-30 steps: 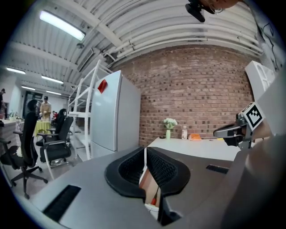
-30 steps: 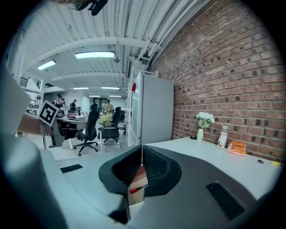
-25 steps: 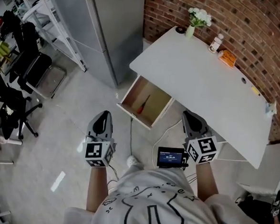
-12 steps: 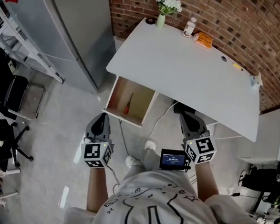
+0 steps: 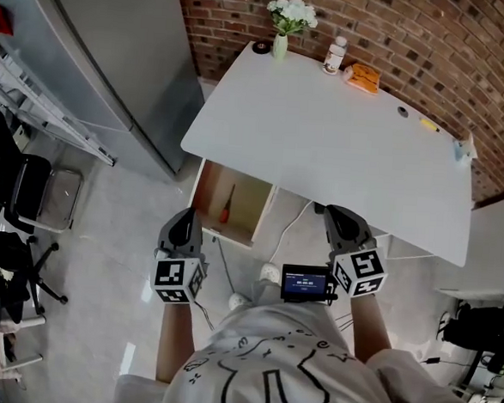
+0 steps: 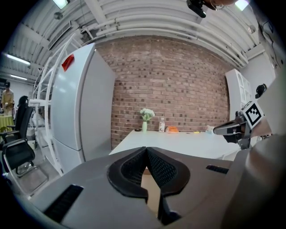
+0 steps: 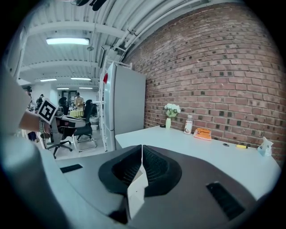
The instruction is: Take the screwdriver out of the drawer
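The drawer (image 5: 204, 177) is seen pulled open under the near left corner of the white table (image 5: 342, 142). The screwdriver (image 5: 226, 205) is picked out lying on its wooden floor, with the red handle turned toward the person and the shaft toward the table. Nothing is gripped at this moment. The left gripper (image 5: 184, 217) is held out in front of the person, close to the drawer's front edge but outside it. In the left gripper view its jaws (image 6: 146, 151) are shown pressed together with nothing between them. The right gripper (image 5: 337, 214) is held by the table's near edge, well apart from the drawer. In the right gripper view its jaws (image 7: 142, 150) are likewise seen closed tip to tip and empty. A small lit screen (image 5: 305, 282) is carried just beside the right gripper's marker cube. Along the brick wall at the far side of the table, a vase of white flowers (image 5: 281, 43), a small bottle (image 5: 334, 56) and an orange packet (image 5: 362, 77) are lined up. A tall grey refrigerator (image 5: 107, 57) is seen left of the table, and black office chairs (image 5: 16, 188) are parked farther left.
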A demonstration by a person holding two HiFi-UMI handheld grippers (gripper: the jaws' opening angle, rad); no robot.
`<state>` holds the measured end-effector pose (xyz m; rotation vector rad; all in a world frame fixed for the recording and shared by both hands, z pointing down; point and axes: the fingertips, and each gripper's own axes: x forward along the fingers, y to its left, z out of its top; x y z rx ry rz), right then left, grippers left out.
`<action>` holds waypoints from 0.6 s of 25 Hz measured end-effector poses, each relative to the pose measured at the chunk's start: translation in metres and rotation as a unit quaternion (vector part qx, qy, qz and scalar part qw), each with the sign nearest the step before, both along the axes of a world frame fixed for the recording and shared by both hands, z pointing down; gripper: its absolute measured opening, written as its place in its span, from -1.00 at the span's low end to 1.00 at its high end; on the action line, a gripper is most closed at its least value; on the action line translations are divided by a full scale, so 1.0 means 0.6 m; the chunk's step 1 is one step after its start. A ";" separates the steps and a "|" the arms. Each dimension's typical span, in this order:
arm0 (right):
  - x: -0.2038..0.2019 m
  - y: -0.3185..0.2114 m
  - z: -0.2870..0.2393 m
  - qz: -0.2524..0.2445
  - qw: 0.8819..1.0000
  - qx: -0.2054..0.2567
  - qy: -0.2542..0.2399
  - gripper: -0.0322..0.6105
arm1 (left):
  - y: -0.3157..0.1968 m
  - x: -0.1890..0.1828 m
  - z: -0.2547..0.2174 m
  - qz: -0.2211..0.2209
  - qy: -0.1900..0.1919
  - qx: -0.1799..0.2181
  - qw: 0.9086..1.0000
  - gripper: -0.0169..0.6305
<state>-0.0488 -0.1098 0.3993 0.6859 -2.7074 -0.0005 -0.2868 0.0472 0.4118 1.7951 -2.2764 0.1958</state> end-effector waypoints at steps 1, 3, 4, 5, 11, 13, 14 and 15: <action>0.004 -0.013 0.002 0.003 1.000 -0.002 -0.001 -0.83 | -0.015 0.000 -0.001 0.002 -0.001 -0.003 1.000 -0.91; 0.014 -0.037 0.006 0.011 1.000 -0.006 -0.004 -0.83 | -0.045 0.004 -0.001 0.008 -0.002 -0.007 1.000 -0.91; 0.020 -0.048 0.007 0.015 1.000 -0.007 -0.005 -0.84 | -0.059 0.008 0.001 0.012 -0.001 -0.009 1.000 -0.91; 0.027 -0.058 0.009 0.019 1.000 -0.008 -0.006 -0.84 | -0.072 0.011 0.003 0.015 0.000 -0.010 1.000 -0.91; 0.075 -0.098 0.028 0.052 0.998 -0.024 -0.013 -0.84 | -0.129 0.038 0.021 0.036 0.008 -0.023 0.999 -0.91; 0.087 -0.102 0.037 0.061 0.997 -0.033 -0.015 -0.84 | -0.140 0.048 0.029 0.046 0.008 -0.031 0.998 -0.91; 0.093 -0.101 0.043 0.065 0.997 -0.036 -0.014 -0.84 | -0.143 0.052 0.033 0.052 0.008 -0.034 0.998 -0.91; 0.097 -0.099 0.048 0.068 0.997 -0.039 -0.012 -0.84 | -0.146 0.054 0.037 0.056 0.009 -0.037 0.998 -0.91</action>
